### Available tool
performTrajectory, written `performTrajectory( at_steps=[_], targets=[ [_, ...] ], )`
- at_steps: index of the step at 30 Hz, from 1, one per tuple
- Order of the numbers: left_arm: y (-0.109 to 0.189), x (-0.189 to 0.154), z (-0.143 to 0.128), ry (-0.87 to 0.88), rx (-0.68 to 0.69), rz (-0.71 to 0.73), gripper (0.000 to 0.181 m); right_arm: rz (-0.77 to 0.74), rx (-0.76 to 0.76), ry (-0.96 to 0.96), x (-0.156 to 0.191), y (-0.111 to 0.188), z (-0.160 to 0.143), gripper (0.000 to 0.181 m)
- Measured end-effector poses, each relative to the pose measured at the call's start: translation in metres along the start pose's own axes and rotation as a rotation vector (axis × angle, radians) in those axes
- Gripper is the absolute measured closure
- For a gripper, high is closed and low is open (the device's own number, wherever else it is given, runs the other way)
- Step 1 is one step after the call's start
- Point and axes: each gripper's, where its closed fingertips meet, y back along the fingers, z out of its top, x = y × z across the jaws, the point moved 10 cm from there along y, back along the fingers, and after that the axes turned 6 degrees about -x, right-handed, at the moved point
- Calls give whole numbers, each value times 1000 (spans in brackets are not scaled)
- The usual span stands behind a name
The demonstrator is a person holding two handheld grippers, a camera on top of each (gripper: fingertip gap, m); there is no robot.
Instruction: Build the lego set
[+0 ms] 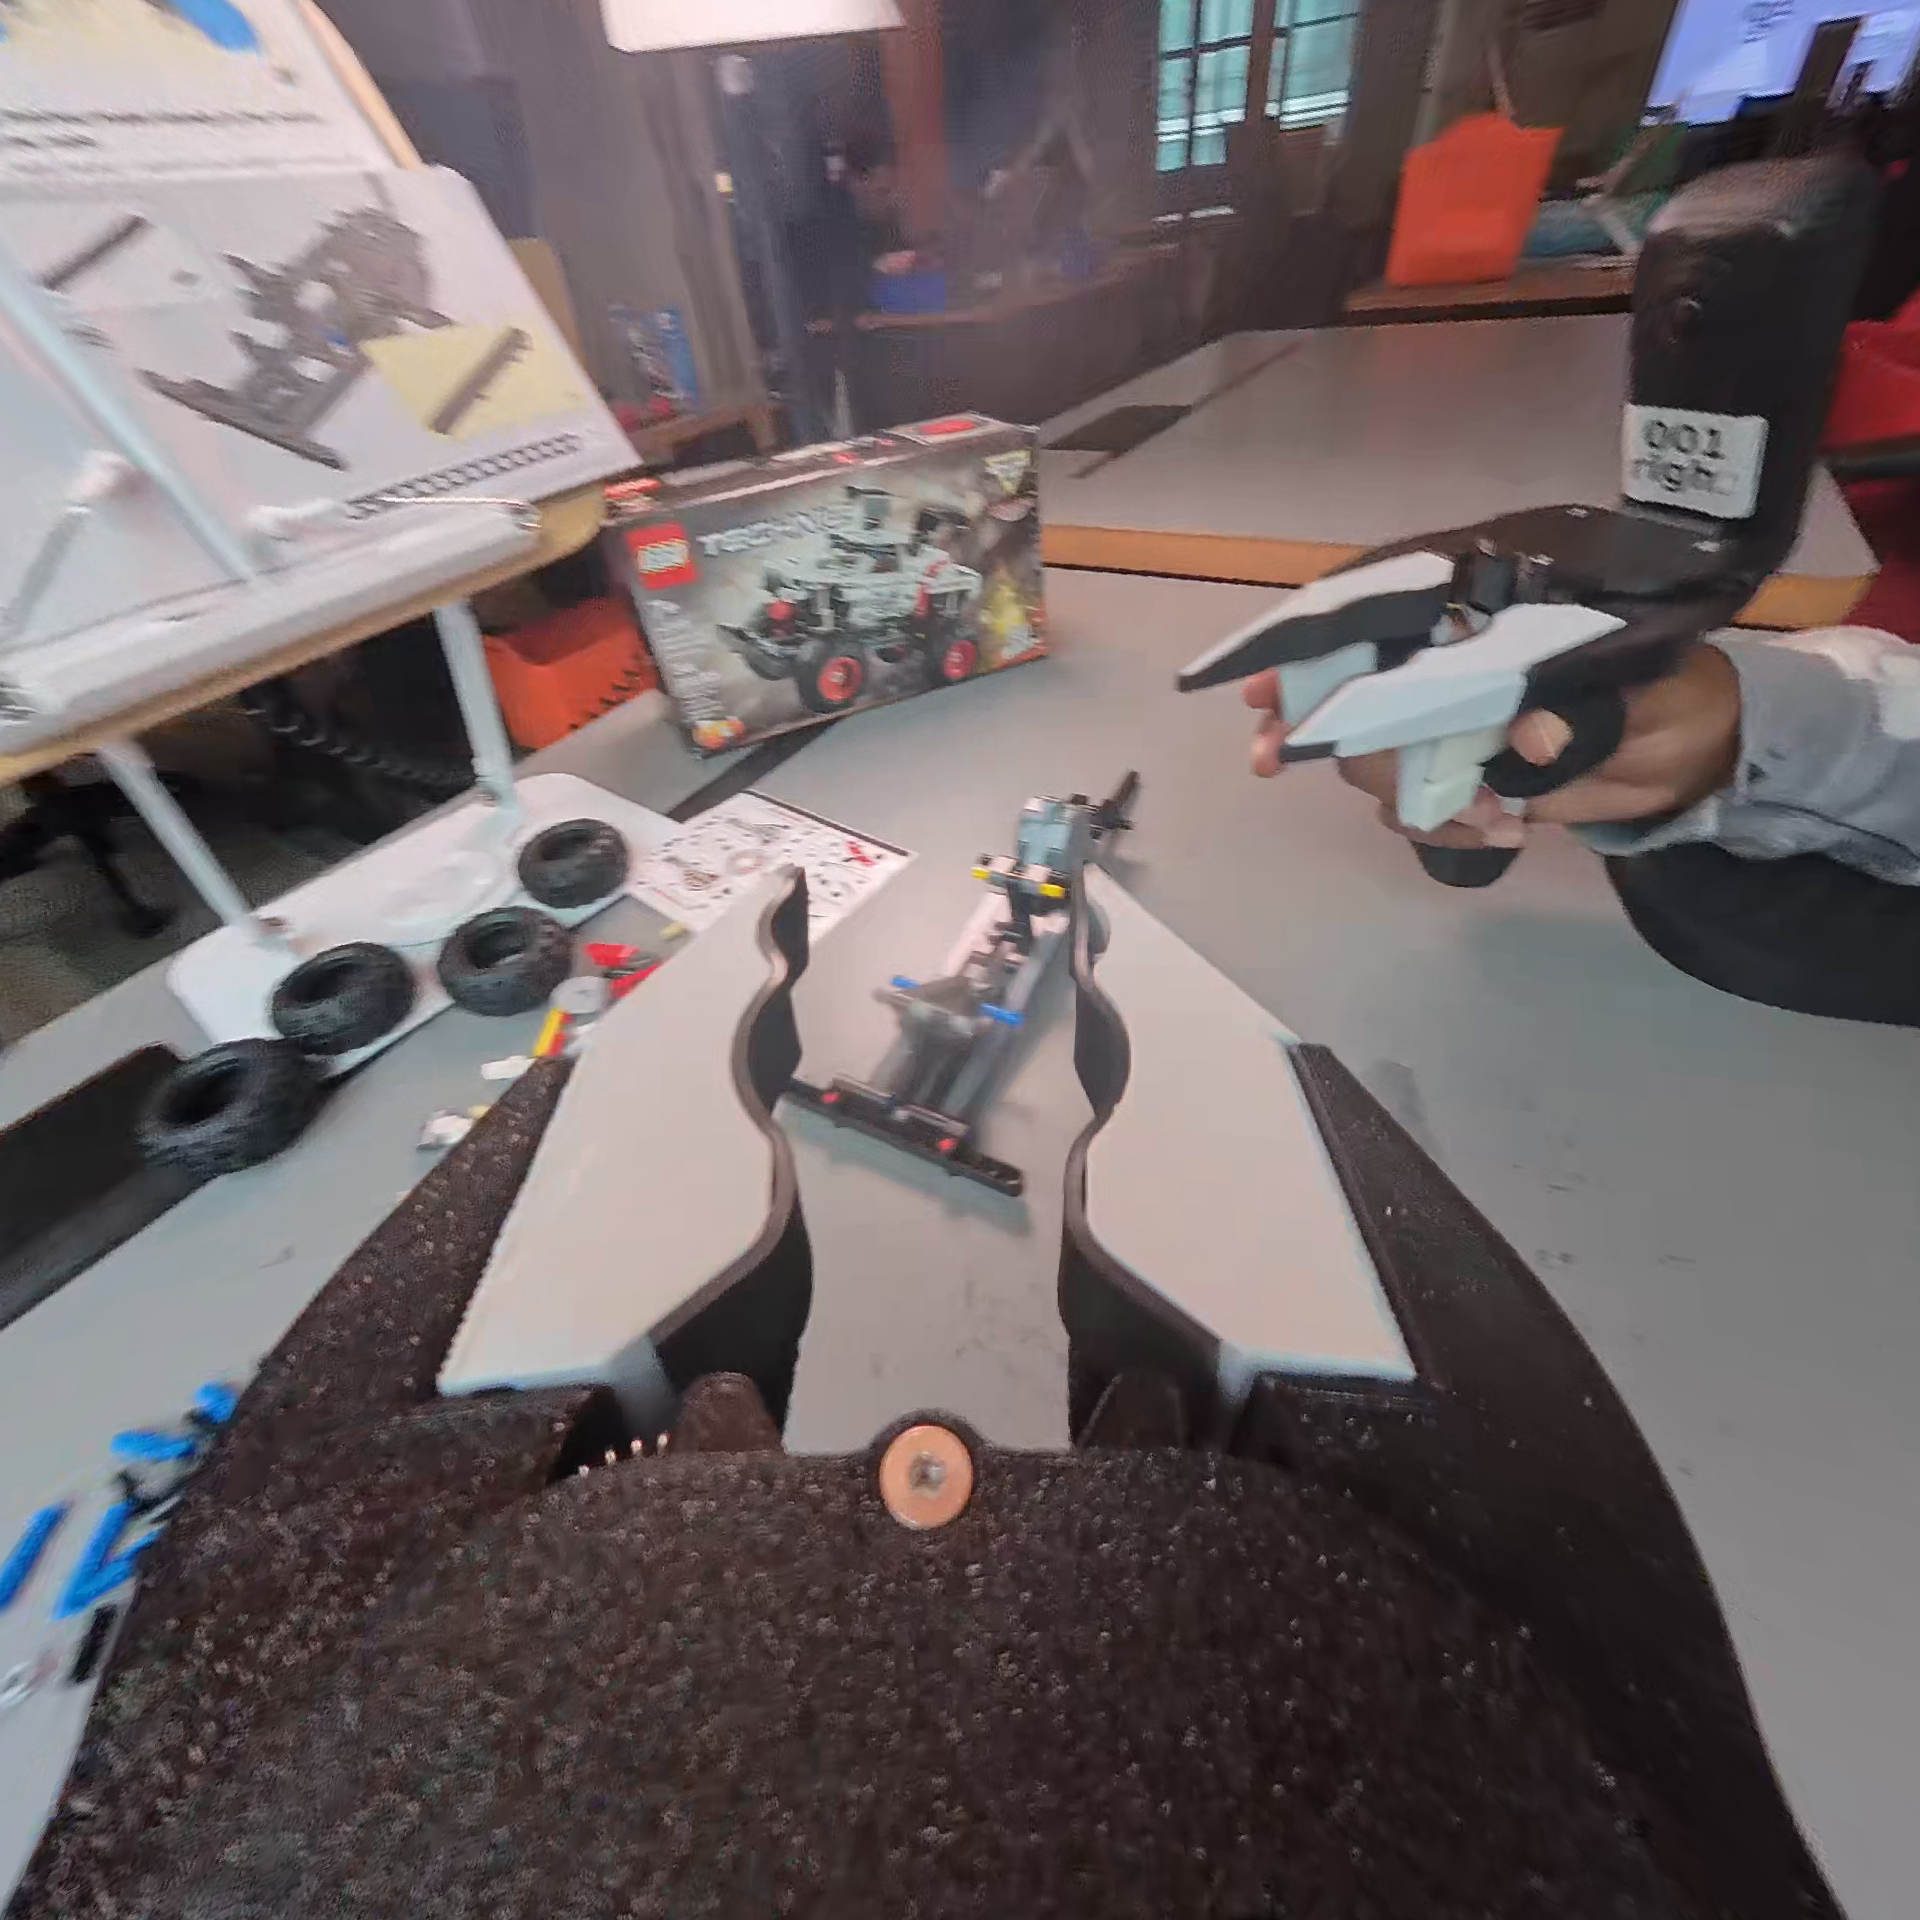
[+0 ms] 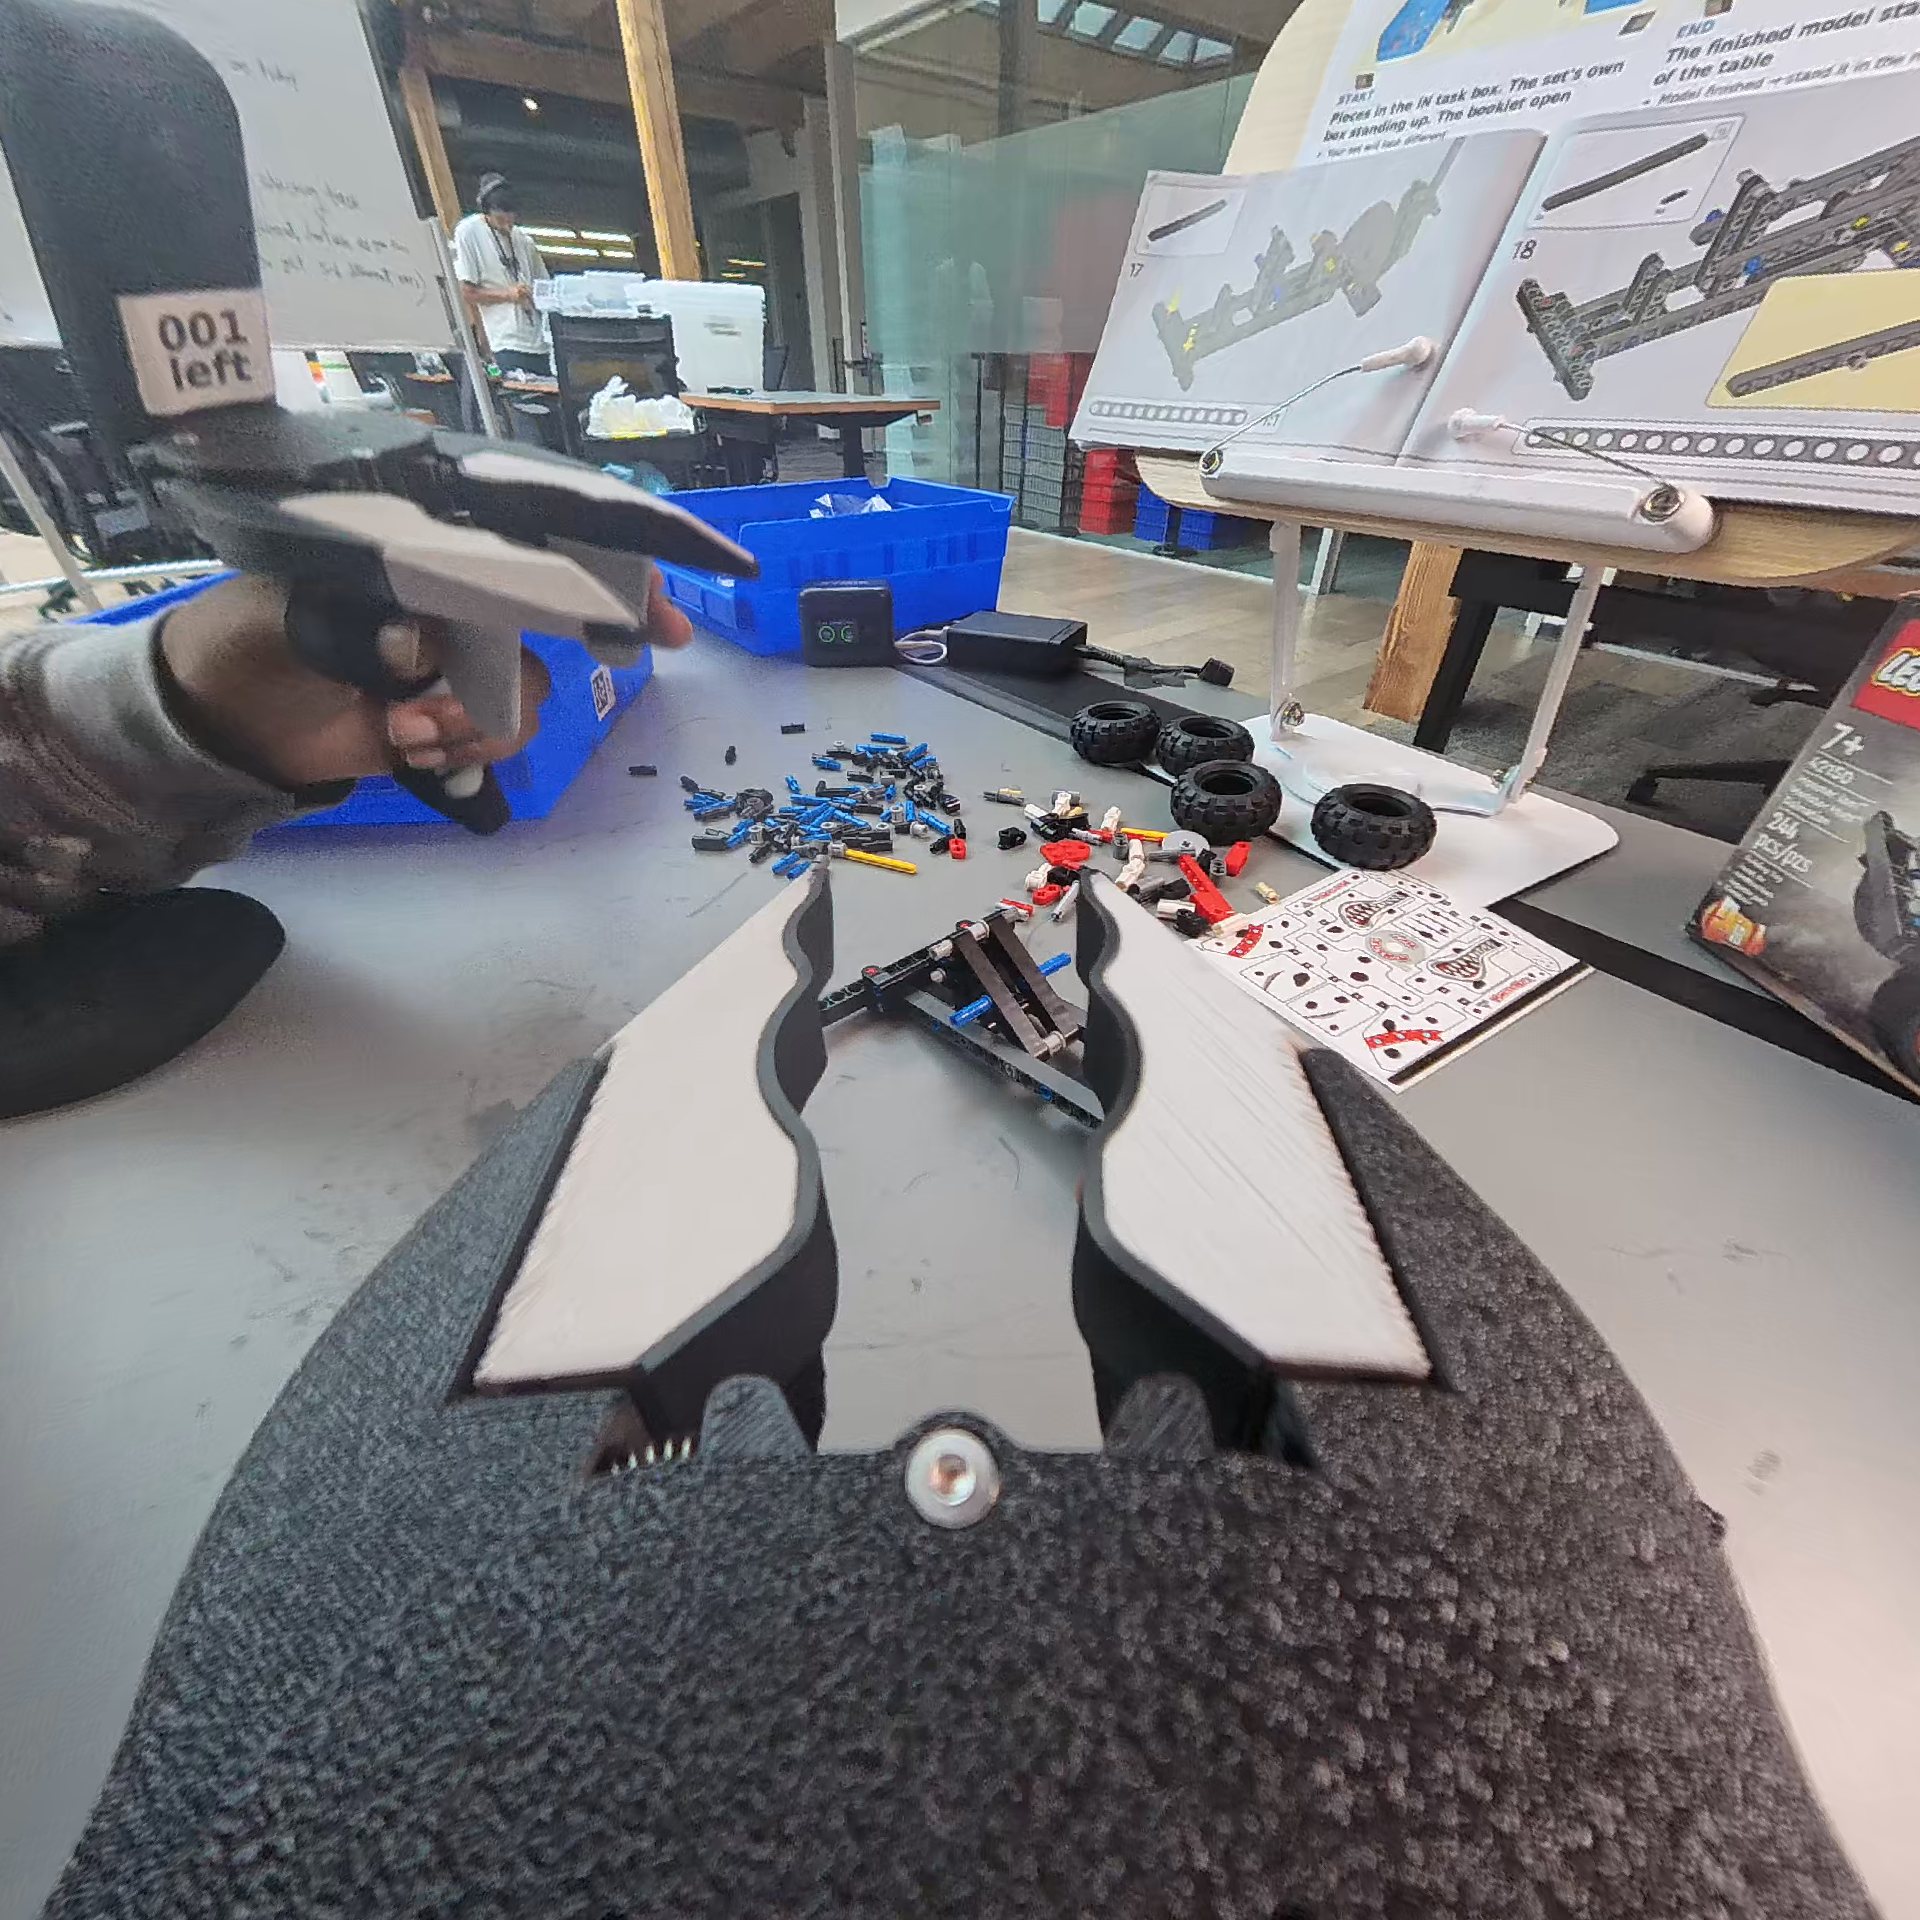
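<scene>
The grey chassis (image 1: 971, 1013) lies on the desk (image 1: 1455, 1143), partly hidden behind the spread fingers of both the left hand-held gripper (image 1: 940, 883) and right hand-held gripper (image 2: 951, 883); neither grips anything. The set's box (image 2: 1839, 862) is cut off at the frame edge.

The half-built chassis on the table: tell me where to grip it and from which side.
Grip the half-built chassis across its long dark side beams, mid-length, coming from above with the right hand-held gripper. It lies flat on the table; the parallel beams give flat faces, while the crossbar end and blue pins probably would not.
</scene>
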Motion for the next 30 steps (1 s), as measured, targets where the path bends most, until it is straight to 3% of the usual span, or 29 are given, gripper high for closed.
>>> performTrajectory(
  at_steps=[4, 7, 9, 13, 17, 20, 22, 30],
  targets=[
    [36, 44, 43, -56, 62, 188, 131, -3, -5, 10, -2, 1, -2, 139],
    [55, 82, 70, -128, 263, 282, 139, 10, -11, 6, -1, 1, -2, 142],
    [60, 107, 70, -101, 452, 256, 142, 19, -13, 7, 0, 1, -3, 145],
    [54, 145, 32, -18, 840, 112, 148, 27, -4, 22, 3, 1, -7, 151],
    [46, 166, -18, -98, 1210, -2, 152, 32, 19, 56, 6, 0, -12, 157],
    [50, 183, -48, -120, 1409, -48, 151, 28, 42, 126, 9, 0, -14, 161],
    [56, 193, -62, -95, 1483, -81, 151, 26, 49, 158, 11, 0, -15, 162],
    [63, 199, -86, -146, 1468, -197, 161, 23, 68, 141, 6, -2, -20, 163]
  ],
)
